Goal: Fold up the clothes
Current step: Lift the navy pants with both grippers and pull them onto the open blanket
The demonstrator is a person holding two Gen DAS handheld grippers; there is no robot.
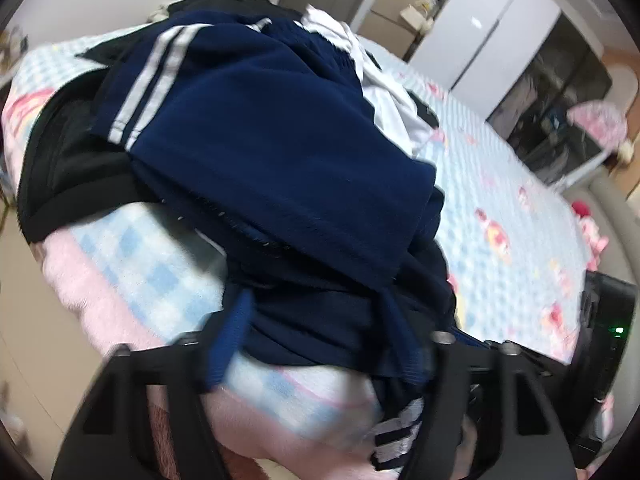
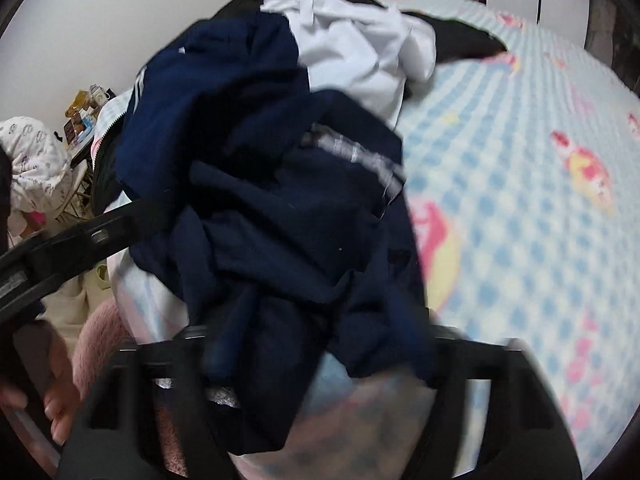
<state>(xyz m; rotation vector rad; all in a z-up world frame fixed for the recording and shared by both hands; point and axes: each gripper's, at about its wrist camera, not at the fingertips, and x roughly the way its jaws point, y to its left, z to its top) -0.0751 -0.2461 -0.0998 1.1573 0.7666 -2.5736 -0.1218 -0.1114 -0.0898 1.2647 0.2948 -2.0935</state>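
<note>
A: Left claw (image 1: 316, 340) stands released, navy garment (image 1: 280, 152) between its fingers at the bed's (image 1: 500, 184) near edge, on the heap. Risk?

B: It could slide off that edge, or drag the black clothing (image 1: 64, 168) beneath along.

A: Right claw (image 2: 320, 356)?

B: Clenched on a bunched navy fold (image 2: 288, 240); lifting there may tangle layers, the white shirt (image 2: 360, 52) too.

A: Surroundings?

B: Blue-checked cartoon blanket (image 2: 520, 220), white wardrobe (image 1: 492, 28) beyond.
</note>
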